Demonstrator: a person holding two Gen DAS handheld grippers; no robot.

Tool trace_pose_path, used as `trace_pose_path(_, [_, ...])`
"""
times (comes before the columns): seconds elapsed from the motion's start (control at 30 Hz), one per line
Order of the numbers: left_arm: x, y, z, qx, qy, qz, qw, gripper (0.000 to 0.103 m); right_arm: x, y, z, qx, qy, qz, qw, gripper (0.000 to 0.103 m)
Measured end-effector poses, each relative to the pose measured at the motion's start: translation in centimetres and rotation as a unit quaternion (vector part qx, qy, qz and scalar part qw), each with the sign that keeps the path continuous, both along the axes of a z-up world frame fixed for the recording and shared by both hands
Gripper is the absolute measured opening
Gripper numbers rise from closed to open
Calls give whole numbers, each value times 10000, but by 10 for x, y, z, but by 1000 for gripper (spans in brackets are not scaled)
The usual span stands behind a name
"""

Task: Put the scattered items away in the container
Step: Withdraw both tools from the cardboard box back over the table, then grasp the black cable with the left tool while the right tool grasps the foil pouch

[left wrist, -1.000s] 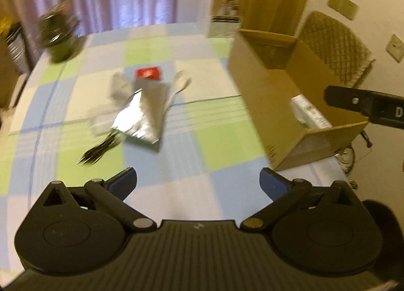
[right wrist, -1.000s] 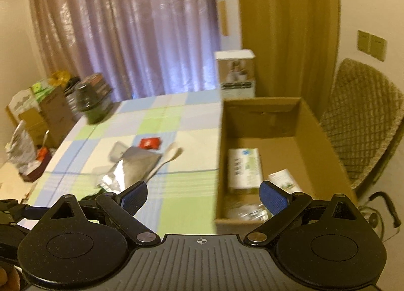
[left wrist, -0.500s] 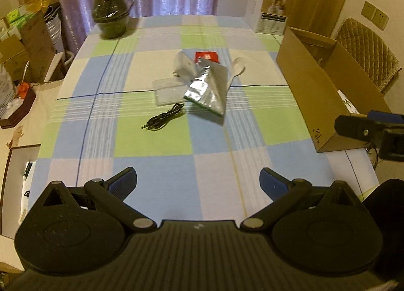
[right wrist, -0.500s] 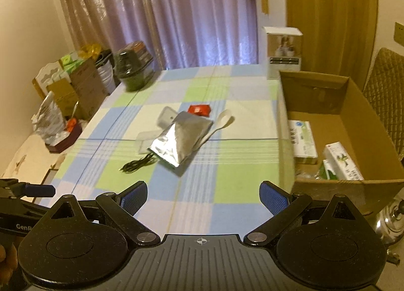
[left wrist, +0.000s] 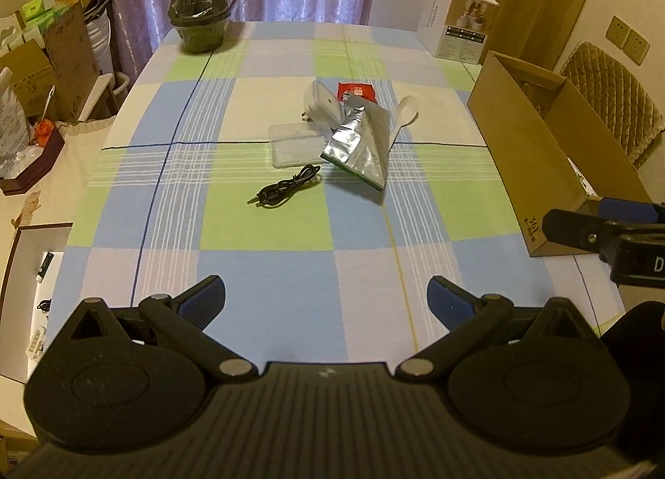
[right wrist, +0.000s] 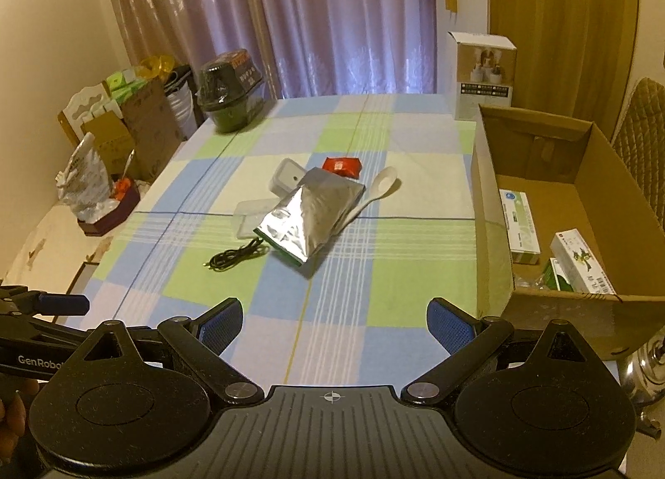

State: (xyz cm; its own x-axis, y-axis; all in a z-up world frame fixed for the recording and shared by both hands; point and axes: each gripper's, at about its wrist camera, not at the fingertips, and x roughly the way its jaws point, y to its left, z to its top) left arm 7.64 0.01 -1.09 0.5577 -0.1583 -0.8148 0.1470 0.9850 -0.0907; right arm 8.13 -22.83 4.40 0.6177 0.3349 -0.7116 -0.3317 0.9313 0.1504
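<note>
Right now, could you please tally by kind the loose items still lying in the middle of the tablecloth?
Silver foil pouch: 1
Red packet: 1
White spoon: 1
Black cable: 1
Clear flat plastic case: 1
White charger-like block: 1
Total: 6

"361" on cardboard box (left wrist: 533,226), "GenRobo" on left hand-held gripper (right wrist: 39,361)

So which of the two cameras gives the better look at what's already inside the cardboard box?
The right wrist view: it looks into the open cardboard box and shows small packages on its floor. The left wrist view mostly shows the box's outer wall, with only a sliver of its contents.
</note>
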Motion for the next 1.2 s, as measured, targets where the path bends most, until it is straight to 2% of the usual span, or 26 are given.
trace_pose_path(0.3, [17,-1,-13,71,76,-138,9999,102,13,1,-14,-9,166,-8,9999,100])
trace_pose_path(0.6, [59,3,-29,296,59,-763,9966,100,44,9,-33,31,365,49,9993,100])
trace_pose_path(0.73, [85,13,-39,91,34,-1071,9942,92,61,16,-43,42,407,65,9991,100])
trace_pose_path(0.97, [129,14,-70,512,129,-1698,9841,70,100,28,-65,85,538,59,9985,100])
trace_pose_path(1.2, [163,13,-102,611,126,-2059,9766,51,146,41,-83,438,754,-112,9961,100])
